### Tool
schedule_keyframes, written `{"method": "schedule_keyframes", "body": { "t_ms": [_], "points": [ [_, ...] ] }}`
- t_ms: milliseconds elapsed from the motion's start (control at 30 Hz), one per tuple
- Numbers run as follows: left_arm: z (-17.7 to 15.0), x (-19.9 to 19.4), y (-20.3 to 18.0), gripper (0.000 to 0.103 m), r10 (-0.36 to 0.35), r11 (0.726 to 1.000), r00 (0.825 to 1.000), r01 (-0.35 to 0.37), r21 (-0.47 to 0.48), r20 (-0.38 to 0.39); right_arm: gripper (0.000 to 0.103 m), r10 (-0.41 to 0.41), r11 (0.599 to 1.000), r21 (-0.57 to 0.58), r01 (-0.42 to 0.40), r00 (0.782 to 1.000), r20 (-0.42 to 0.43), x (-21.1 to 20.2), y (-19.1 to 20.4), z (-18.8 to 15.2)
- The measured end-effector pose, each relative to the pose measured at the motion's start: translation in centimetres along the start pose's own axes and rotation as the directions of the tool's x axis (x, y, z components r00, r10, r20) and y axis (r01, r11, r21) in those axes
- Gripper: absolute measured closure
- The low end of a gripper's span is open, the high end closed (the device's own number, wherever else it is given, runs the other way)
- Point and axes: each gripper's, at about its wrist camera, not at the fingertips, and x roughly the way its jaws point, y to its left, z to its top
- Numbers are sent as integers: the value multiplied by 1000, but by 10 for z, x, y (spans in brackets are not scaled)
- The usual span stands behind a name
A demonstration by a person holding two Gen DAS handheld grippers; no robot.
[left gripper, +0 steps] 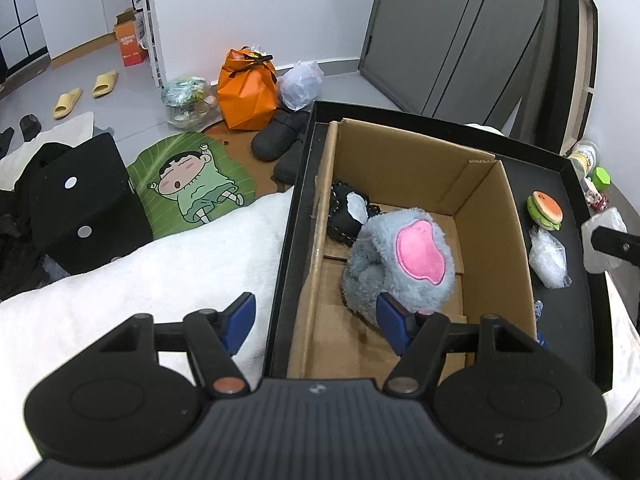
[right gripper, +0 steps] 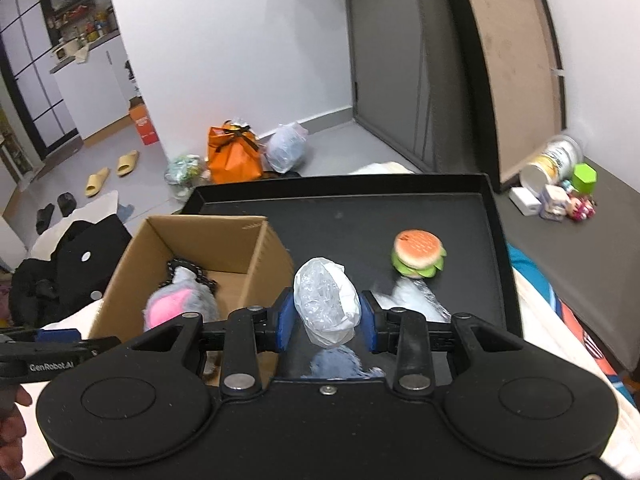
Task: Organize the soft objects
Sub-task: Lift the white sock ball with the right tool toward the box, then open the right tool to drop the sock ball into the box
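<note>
A cardboard box (left gripper: 486,192) stands in a black tray (left gripper: 576,308) on the bed. A grey plush with a pink patch (left gripper: 404,260) and a black soft item (left gripper: 348,212) lie in the box. My left gripper (left gripper: 316,320) is open and empty above the box's near left wall. My right gripper (right gripper: 326,316) is shut on a white crumpled plastic-wrapped bundle (right gripper: 326,304), held above the tray; the bundle shows at the left view's right edge (left gripper: 600,236). A burger plush (right gripper: 418,254) and a clear plastic bag (right gripper: 412,300) lie on the tray. A blue-grey plush (right gripper: 336,364) lies under the right gripper.
A white fluffy blanket (left gripper: 140,292) lies left of the tray. The floor holds an orange bag (left gripper: 246,88), plastic bags, shoes, yellow slippers and a cartoon mat (left gripper: 192,184). Small toys and a can (right gripper: 554,160) sit at the right. A dark panel (right gripper: 400,60) leans on the wall.
</note>
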Motion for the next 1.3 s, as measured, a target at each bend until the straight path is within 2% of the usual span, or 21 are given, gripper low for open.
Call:
{"method": "schedule_keyframes", "body": {
  "t_ms": [167,333,433,500,767,1133,1167,1233,1300],
  "points": [
    [-3,1,6,52,-19,1000,1000,19,-18,5,69,37,999,-33,-36,999,21,3,19,7],
    [-5,5,12,58,-34,999,999,34,-34,-8,69,82,995,-51,-81,996,28,8,35,11],
    [-6,8,15,67,-53,998,999,52,-44,-14,69,95,993,-72,-93,995,26,12,46,13],
    [-6,10,17,77,-64,997,998,63,-48,-17,69,101,992,-84,-99,995,26,15,52,16],
    [-6,14,21,90,-97,993,995,96,-67,-14,69,115,987,-114,-112,993,24,26,72,24],
    [-9,13,25,91,-107,992,994,106,-71,-7,68,165,977,-141,-158,986,36,36,93,29],
    [-10,13,25,91,-108,992,994,107,-73,-6,66,171,976,-142,-165,985,36,37,94,30],
    [-10,13,25,91,-110,991,994,109,-77,-7,54,174,975,-148,-168,984,30,40,96,30],
    [-9,13,26,91,-110,991,994,109,-79,-7,51,169,976,-146,-163,985,31,39,94,29]
  ]
}}
